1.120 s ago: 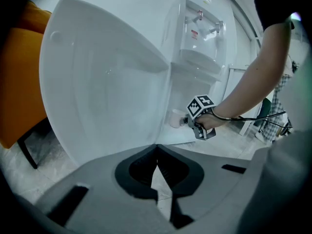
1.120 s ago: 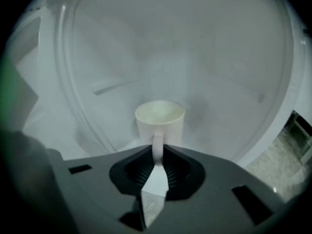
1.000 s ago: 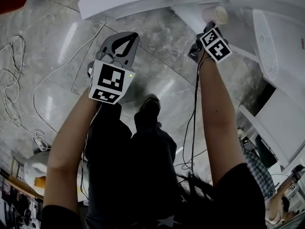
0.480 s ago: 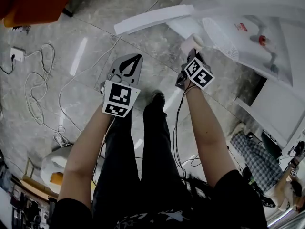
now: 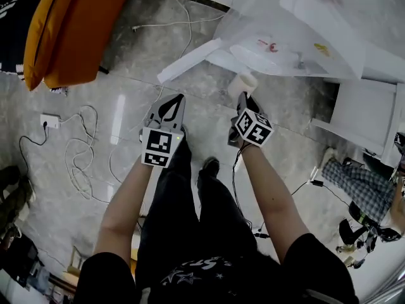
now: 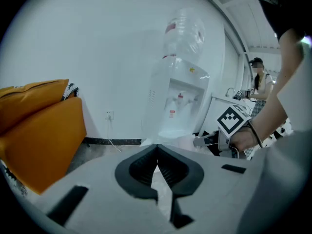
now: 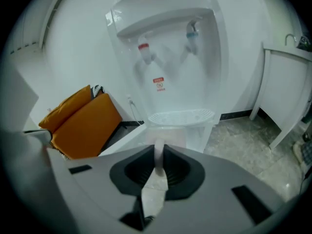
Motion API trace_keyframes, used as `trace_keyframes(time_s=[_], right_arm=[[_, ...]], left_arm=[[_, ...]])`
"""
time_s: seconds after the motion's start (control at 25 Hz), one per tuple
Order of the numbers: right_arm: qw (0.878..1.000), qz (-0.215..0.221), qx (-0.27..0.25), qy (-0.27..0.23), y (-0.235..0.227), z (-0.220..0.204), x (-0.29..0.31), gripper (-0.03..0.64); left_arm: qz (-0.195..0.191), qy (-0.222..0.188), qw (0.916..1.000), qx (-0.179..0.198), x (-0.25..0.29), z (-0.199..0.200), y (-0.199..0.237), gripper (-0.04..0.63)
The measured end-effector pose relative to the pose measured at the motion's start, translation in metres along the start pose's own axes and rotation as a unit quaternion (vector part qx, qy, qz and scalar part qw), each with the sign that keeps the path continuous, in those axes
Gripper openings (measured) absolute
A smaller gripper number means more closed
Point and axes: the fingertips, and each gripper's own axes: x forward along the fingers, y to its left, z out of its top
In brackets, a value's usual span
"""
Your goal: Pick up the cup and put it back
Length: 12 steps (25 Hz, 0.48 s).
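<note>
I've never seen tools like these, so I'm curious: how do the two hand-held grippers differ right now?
The left hand-held gripper is empty, its jaws closed together; the right hand-held gripper is shut on the wall of a cup. The right one faces the dispenser squarely; the left one views it from an angle. Both have the same grey build with a marker cube and are held out ahead.

Grey marbled floor (image 5: 126, 75) underfoot, glossy with streaks of light. White cables (image 5: 79, 163) loop across its left side, next to a small white power strip (image 5: 49, 120). An orange sofa (image 5: 76, 30) stands upper left. A long white board (image 5: 190, 61) lies by the water dispenser (image 5: 278, 43), and there's a white cabinet (image 5: 367, 116) on the right.
</note>
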Motion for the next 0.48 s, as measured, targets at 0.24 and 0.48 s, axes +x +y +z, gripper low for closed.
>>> trace_keyframes(time_s=[0.24, 0.48], right_arm=[[0.999, 0.018, 0.002, -0.029, 0.019, 0.003, -0.088, 0.046], [0.997, 0.037, 0.017, -0.066, 0.005, -0.012, -0.185, 0.046]], left_arm=[[0.028, -0.006, 0.9992, -0.029, -0.059, 0.017, -0.018, 0.009], [0.049, -0.026, 0.998, -0.031, -0.114, 0.028, -0.081, 0.009]])
